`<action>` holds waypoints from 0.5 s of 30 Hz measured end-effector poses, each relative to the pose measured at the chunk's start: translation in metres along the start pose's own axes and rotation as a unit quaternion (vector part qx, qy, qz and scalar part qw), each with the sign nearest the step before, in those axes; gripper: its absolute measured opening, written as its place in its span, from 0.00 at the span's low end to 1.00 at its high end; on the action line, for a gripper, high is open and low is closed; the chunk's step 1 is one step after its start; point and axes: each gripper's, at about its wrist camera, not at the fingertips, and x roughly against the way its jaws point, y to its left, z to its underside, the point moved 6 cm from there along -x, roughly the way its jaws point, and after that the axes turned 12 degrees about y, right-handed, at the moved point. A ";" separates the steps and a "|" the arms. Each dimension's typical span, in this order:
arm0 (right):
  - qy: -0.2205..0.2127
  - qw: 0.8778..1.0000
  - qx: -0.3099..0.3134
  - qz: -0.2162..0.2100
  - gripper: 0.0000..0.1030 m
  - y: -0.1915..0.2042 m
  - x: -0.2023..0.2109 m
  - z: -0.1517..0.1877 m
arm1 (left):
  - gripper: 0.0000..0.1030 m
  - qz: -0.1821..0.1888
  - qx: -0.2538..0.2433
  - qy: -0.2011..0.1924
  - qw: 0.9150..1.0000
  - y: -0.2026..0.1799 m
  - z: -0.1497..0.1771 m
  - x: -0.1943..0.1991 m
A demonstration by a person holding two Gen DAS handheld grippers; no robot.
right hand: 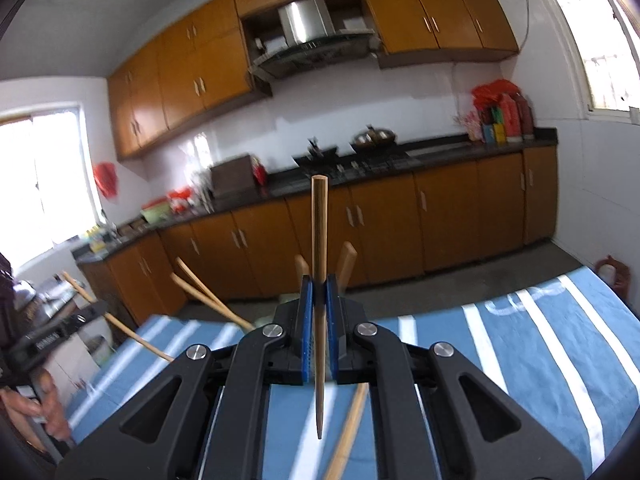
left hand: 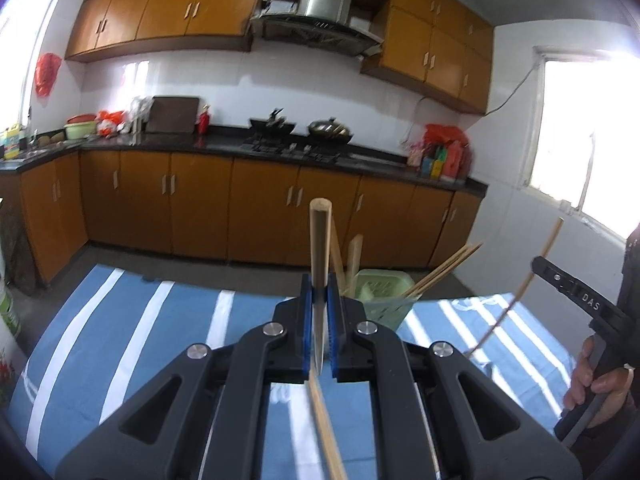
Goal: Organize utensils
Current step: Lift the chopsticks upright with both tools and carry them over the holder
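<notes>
My left gripper (left hand: 320,284) is shut on a wooden chopstick (left hand: 320,240) that stands upright between its blue pads. Just right of it and behind stands a pale green utensil holder (left hand: 380,296) with several chopsticks leaning out. My right gripper (right hand: 319,284) is shut on another upright chopstick (right hand: 319,232), thick end up. In the left wrist view the right gripper (left hand: 576,296) shows at the right edge, holding its chopstick (left hand: 524,288). In the right wrist view the left gripper (right hand: 52,332) shows at the left with its chopstick (right hand: 116,320). The holder is mostly hidden behind my right gripper.
A blue cloth with white stripes (left hand: 120,340) covers the table. One loose chopstick (left hand: 326,428) lies on it under the left gripper, another (right hand: 348,432) under the right gripper. Orange kitchen cabinets (left hand: 260,204) and a dark counter stand beyond the table.
</notes>
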 end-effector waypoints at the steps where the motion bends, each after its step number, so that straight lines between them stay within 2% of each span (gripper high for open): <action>1: -0.013 1.000 0.003 -0.007 0.07 0.006 0.003 -0.009 | 0.08 0.005 -0.002 -0.007 1.000 -0.003 -0.005 0.002; 8: -0.105 0.994 0.009 -0.018 0.07 0.029 0.002 -0.061 | 0.08 0.021 -0.010 -0.068 0.997 -0.035 -0.057 0.010; 11: -0.127 0.992 0.008 -0.008 0.07 0.031 -0.013 -0.073 | 0.08 0.014 -0.012 -0.076 0.997 -0.041 -0.071 -0.003; 15: -0.127 0.992 0.014 0.014 0.07 0.030 -0.041 -0.073 | 0.08 -0.003 -0.009 -0.073 0.997 -0.042 -0.074 -0.033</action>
